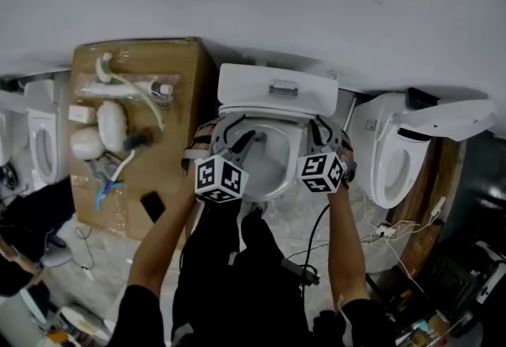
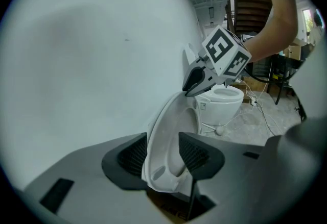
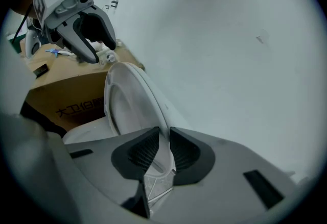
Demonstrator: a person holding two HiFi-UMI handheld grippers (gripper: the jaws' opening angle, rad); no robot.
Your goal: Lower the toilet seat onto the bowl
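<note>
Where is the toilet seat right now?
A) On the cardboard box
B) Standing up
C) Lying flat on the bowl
B: the seat stands upright above the bowl, with its edge pinched in the right gripper.

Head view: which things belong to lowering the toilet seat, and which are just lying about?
Job in hand: toilet seat, raised, gripped by left gripper and right gripper; bowl.
Lying about: cardboard box with plumbing fittings on top; neighbouring toilet; floor cables.
</note>
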